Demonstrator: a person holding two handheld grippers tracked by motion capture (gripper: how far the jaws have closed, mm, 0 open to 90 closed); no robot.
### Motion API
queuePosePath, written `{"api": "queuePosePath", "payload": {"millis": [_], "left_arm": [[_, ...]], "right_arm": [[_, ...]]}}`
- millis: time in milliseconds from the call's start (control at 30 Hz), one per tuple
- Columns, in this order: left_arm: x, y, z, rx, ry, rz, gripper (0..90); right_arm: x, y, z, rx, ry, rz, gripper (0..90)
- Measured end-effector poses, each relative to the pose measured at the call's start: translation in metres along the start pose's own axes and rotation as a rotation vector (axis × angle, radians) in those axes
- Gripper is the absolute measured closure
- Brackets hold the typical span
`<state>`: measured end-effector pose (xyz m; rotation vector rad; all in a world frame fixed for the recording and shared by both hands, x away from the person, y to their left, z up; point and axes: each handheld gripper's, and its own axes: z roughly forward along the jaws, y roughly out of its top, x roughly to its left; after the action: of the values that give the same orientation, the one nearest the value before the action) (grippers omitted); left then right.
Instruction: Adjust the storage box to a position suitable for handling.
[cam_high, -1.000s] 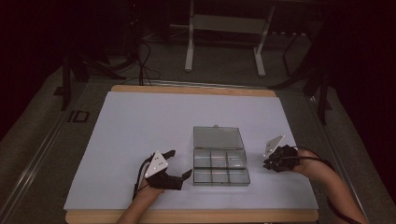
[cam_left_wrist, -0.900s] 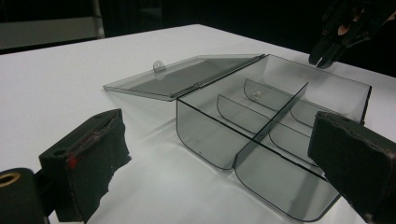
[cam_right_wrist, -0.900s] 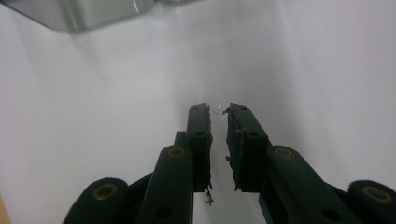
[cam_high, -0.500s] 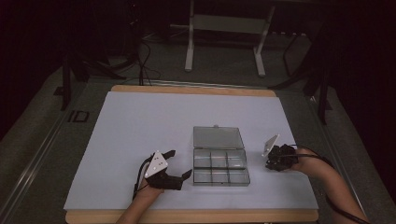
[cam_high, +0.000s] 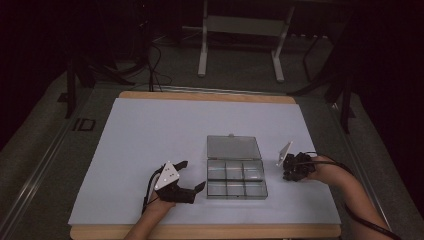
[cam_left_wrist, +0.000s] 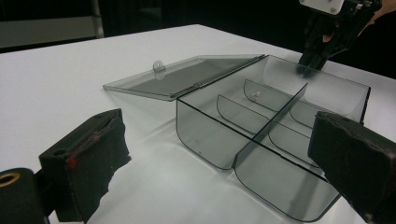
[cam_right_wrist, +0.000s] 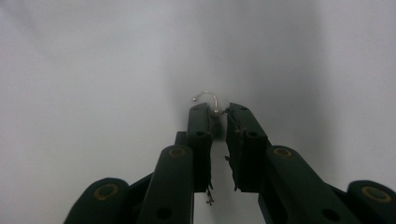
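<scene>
A clear smoky plastic organiser box (cam_high: 236, 179) with several compartments lies open near the table's front, its lid (cam_high: 233, 147) flat behind it. A tiny pale bead (cam_left_wrist: 254, 94) rests in one compartment. My left gripper (cam_high: 194, 174) stands open just left of the box, and its jaws frame the box's near corner (cam_left_wrist: 233, 161) without touching it. My right gripper (cam_high: 291, 172) points down at the white sheet to the right of the box. Its jaws are nearly together on a small wire hook earring (cam_right_wrist: 211, 99) at their tips (cam_right_wrist: 218, 112).
A white sheet (cam_high: 150, 135) covers the wooden table (cam_high: 200, 232), with bare room behind and left of the box. Beyond the far edge are a dark floor, cables and a metal stand (cam_high: 240, 30). The other gripper (cam_left_wrist: 327, 37) hangs over the box's far wall.
The right gripper has edged slightly left toward the box and its top plate has tilted a little. The left gripper and the box have not moved.
</scene>
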<state>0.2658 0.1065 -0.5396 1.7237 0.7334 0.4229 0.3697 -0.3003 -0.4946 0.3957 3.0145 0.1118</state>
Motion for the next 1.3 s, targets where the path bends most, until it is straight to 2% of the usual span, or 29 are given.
{"api": "queuePosePath", "payload": {"millis": [233,300,433,600,767,900,967,1133,1300], "left_arm": [[0.0,0.0,0.0,0.002,0.001,0.003,4.8],[0.0,0.0,0.0,0.002,0.0,0.003,4.8],[-0.001,0.0,0.0,0.0,0.002,0.005,4.8],[0.0,0.0,0.0,0.001,-0.001,0.001,4.7],[0.0,0.0,0.0,0.001,0.0,0.002,4.7],[0.0,0.0,0.0,0.0,0.0,0.001,4.7],[0.0,0.0,0.0,0.001,0.0,0.002,4.7],[0.0,0.0,0.0,0.003,-0.001,0.005,4.7],[-0.001,0.0,0.0,0.001,0.004,0.004,4.7]], "right_arm": [[0.001,0.007,0.001,0.048,0.007,-0.027,82.8],[0.001,0.008,0.001,0.057,0.016,-0.02,84.9],[-0.003,0.007,0.001,0.047,0.04,0.009,85.3],[0.0,0.005,0.001,0.033,0.021,0.004,85.6],[0.004,0.006,-0.005,-0.011,0.006,-0.008,85.6],[0.007,0.005,-0.014,-0.069,0.002,0.0,85.6],[0.007,0.005,-0.016,-0.08,0.0,0.0,85.6],[0.01,0.003,-0.031,-0.173,-0.02,0.01,85.6],[0.014,0.003,-0.041,-0.239,-0.028,0.009,85.6]]}}
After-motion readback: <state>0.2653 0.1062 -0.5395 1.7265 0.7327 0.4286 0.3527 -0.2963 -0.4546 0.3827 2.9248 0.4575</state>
